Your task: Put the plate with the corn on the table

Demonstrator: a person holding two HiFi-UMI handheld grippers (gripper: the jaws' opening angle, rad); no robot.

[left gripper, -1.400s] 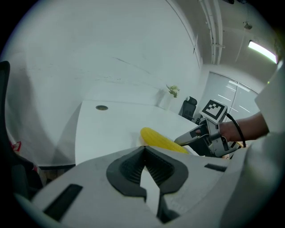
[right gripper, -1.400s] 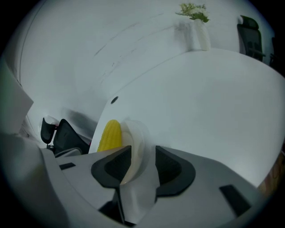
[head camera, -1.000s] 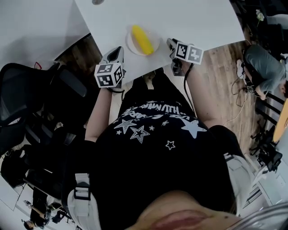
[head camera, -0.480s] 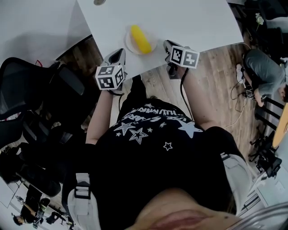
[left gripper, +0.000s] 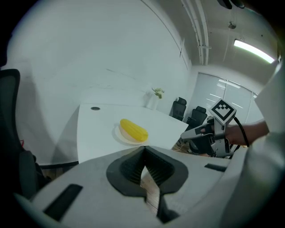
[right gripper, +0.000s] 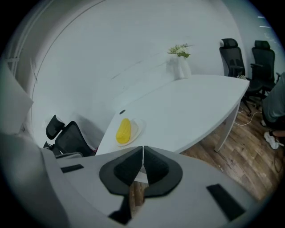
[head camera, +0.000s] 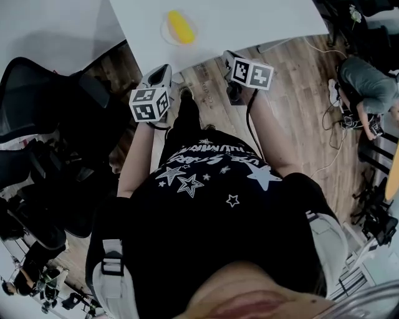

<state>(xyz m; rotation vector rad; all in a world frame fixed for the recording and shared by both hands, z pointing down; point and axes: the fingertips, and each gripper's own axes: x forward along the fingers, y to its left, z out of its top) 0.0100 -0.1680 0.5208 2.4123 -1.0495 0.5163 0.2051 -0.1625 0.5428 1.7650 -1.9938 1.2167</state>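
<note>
The yellow corn (head camera: pixel 179 26) lies on a white plate (head camera: pixel 168 31) near the front edge of the white table (head camera: pixel 249 19). Neither gripper touches it. My left gripper (head camera: pixel 163 70) hovers short of the table edge, shut, with nothing between its tips. My right gripper (head camera: pixel 227 57) is over the wooden floor beside the edge; its jaws are closing, tips meeting on nothing. In the left gripper view the corn (left gripper: pixel 133 129) and plate (left gripper: pixel 122 138) sit beyond the shut gripper (left gripper: pixel 143 149). The right gripper view shows the corn (right gripper: pixel 123 130) ahead of the closed gripper (right gripper: pixel 142 149).
Black office chairs (head camera: pixel 37 112) stand to my left. A seated person (head camera: pixel 365 87) and floor cables are at the right. A white vase with flowers (right gripper: pixel 180 64) stands at the table's far end, with more chairs (right gripper: pixel 231 53) behind.
Both grippers have drawn back from the plate toward my body. The plate and corn stay on the table and now sit farther from the grippers.
</note>
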